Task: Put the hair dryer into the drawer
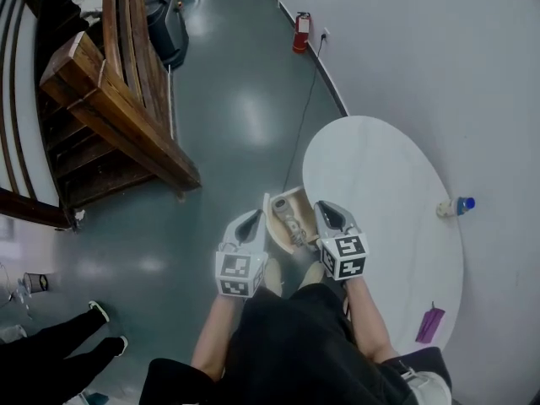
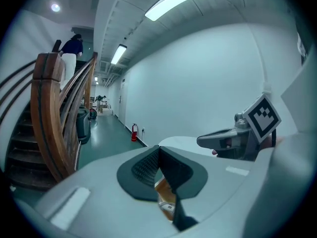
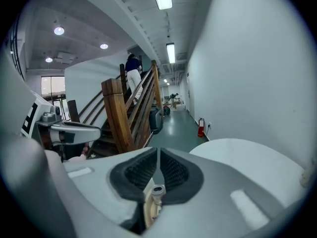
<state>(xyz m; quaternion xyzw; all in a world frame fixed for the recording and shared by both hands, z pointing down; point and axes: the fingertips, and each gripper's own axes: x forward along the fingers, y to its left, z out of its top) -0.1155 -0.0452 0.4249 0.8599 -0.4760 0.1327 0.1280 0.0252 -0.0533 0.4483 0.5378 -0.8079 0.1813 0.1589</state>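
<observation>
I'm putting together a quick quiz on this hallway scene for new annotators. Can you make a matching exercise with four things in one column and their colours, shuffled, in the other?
Things
1. fire extinguisher
2. bottle cap
3. table top
4. flat item on the table's near edge

Colours
A. purple
B. white
C. red
D. blue

Pairs: 1-C, 2-D, 3-B, 4-A
</observation>
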